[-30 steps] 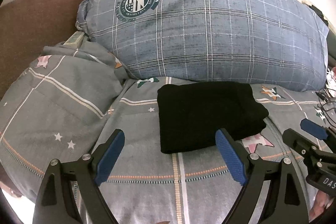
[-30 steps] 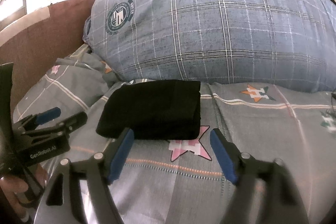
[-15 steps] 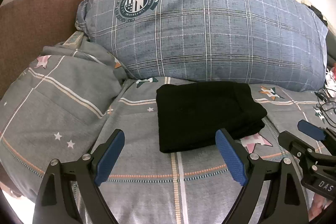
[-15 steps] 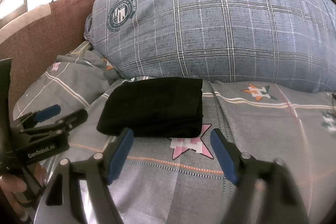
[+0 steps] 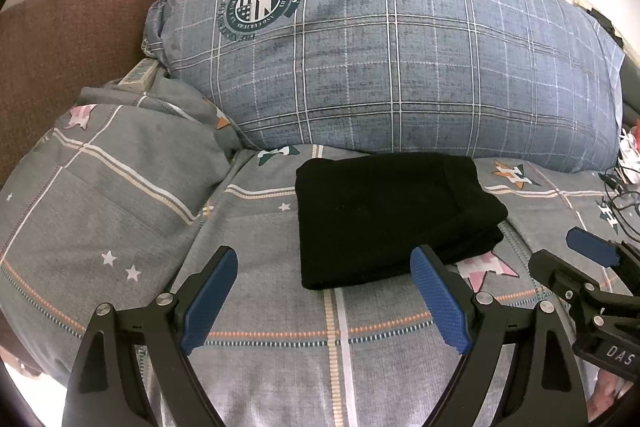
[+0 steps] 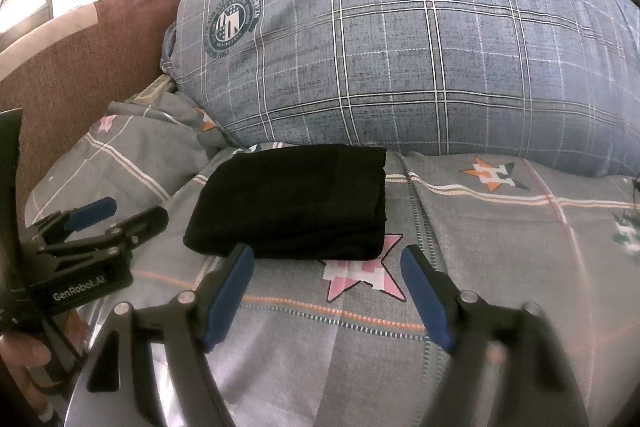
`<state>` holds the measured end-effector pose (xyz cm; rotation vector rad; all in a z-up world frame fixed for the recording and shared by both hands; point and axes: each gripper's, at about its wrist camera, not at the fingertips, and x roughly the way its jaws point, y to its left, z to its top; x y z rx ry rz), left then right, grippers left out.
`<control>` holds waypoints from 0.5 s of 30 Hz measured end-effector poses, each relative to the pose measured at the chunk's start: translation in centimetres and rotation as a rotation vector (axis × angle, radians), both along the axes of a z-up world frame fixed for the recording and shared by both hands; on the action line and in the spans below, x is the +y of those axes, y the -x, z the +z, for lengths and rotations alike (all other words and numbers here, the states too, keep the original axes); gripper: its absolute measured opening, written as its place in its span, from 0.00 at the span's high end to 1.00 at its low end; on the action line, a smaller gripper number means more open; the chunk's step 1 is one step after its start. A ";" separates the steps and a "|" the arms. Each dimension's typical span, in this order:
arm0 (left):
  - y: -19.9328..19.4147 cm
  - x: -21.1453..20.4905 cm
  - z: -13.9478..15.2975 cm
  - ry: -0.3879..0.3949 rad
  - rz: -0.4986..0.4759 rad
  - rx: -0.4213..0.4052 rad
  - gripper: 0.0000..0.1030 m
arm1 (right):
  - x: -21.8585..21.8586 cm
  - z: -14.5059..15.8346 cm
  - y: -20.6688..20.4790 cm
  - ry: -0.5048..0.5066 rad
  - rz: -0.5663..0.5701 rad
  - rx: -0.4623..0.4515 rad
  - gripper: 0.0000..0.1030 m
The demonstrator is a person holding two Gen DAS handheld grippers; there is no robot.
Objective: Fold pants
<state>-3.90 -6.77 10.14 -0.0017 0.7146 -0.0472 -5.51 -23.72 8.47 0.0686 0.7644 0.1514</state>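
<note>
Black pants [image 5: 388, 215] lie folded on bed [image 5: 280, 355], barely moved since a second ago. Left gripper [image 5: 324, 303], right gripper [image 6: 326, 293]: jaws spread, holding nothing. Folding looks finished.

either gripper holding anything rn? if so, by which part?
Nothing is held. The left gripper and right gripper are both open, short of the folded black pants, which lie on the bedsheet untouched.
</note>
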 end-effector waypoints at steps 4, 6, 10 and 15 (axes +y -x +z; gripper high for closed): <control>0.0 -0.1 0.0 0.000 -0.001 0.000 0.14 | -0.2 0.0 0.0 0.000 0.001 0.002 0.25; 0.0 -0.1 0.0 0.000 -0.001 0.001 0.14 | -0.1 0.0 0.0 0.003 0.000 0.004 0.25; 0.0 -0.1 0.0 0.006 -0.004 0.004 0.14 | -0.1 0.0 0.0 0.004 0.000 0.005 0.24; -0.1 -0.1 0.0 0.006 -0.005 0.007 0.14 | -0.1 0.0 0.1 0.008 -0.001 0.011 0.24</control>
